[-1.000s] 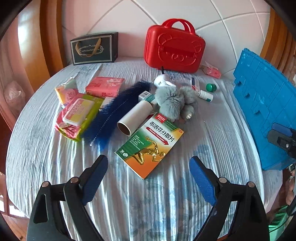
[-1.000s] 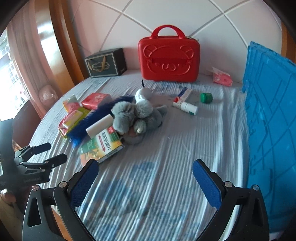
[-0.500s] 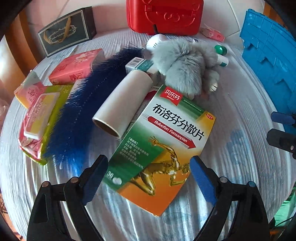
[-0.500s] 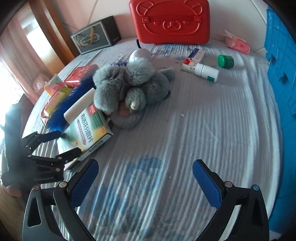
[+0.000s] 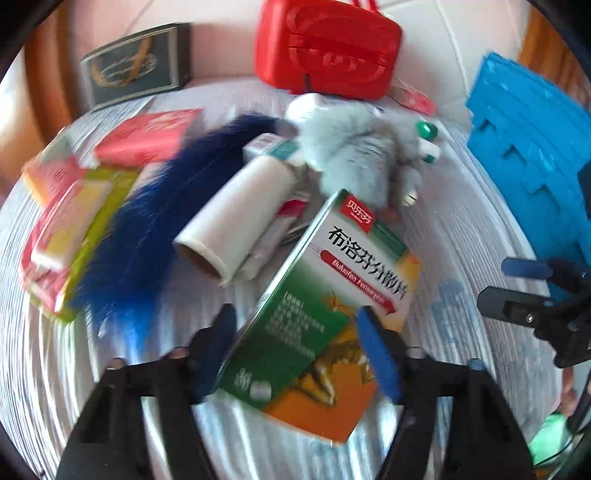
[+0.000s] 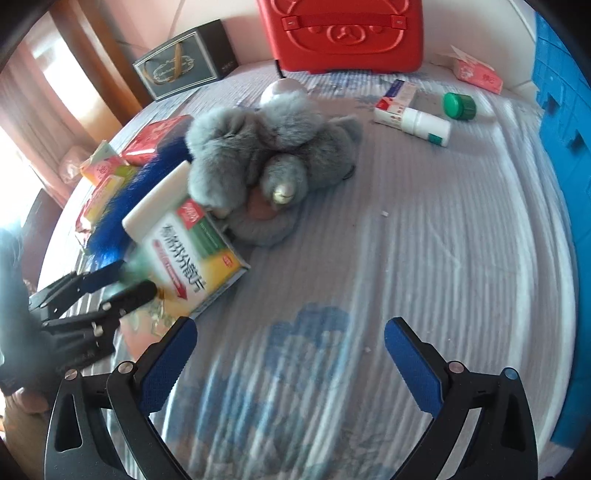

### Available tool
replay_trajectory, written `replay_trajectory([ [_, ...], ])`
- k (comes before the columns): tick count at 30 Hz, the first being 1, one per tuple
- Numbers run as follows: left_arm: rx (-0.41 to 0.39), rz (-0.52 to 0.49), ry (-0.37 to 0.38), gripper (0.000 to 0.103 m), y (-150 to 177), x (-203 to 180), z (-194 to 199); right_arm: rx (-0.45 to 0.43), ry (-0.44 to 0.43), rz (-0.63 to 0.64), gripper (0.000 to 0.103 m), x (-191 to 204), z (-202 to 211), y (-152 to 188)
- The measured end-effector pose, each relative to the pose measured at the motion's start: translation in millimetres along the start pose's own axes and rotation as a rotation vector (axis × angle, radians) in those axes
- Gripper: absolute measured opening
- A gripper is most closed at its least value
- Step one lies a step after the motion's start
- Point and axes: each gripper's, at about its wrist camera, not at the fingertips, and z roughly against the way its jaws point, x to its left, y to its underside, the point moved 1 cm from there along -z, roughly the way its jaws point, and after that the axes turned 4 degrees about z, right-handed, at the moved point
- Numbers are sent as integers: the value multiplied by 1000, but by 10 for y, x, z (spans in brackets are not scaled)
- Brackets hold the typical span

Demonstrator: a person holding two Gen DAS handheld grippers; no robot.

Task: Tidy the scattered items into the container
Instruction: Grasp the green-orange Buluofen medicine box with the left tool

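Observation:
My left gripper (image 5: 295,332) is shut on the green and orange medicine box (image 5: 325,295), which tilts up off the bedspread; the grip also shows in the right wrist view (image 6: 122,280) on the box (image 6: 192,251). Behind the box lie a white roll (image 5: 236,218), a grey plush toy (image 5: 354,155) and a dark blue feather (image 5: 147,229). My right gripper (image 6: 291,339) is open and empty over the bedspread. The blue crate (image 5: 532,166) stands at the right (image 6: 561,110).
A red case (image 6: 343,33) and a dark gift bag (image 6: 184,70) stand at the back. Pink and yellow packets (image 5: 74,206) lie at the left. A white bottle (image 6: 424,125), a green cap (image 6: 458,105) and a small box (image 6: 395,99) lie near the crate.
My left gripper moved in over the medicine box, closed on its sides and tipped it up. My right gripper moved forward, staying open.

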Motion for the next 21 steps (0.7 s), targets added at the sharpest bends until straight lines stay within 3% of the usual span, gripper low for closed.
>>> replay_trajectory([
  [5, 35, 59, -90, 43, 126, 405, 109, 5, -15, 30, 103, 219, -97, -73],
  [10, 5, 62, -93, 44, 41, 401, 223, 10, 58, 18, 103, 276, -114, -100],
  [14, 2, 82, -191, 48, -149, 434, 3, 57, 116, 18, 103, 200, -156, -55],
  [18, 94, 107, -126, 48, -148, 362, -244, 122, 136, 39, 103, 173, -348, 12],
  [21, 107, 30, -82, 48, 32, 136, -134, 129, 162, 47, 103, 173, -446, 4],
])
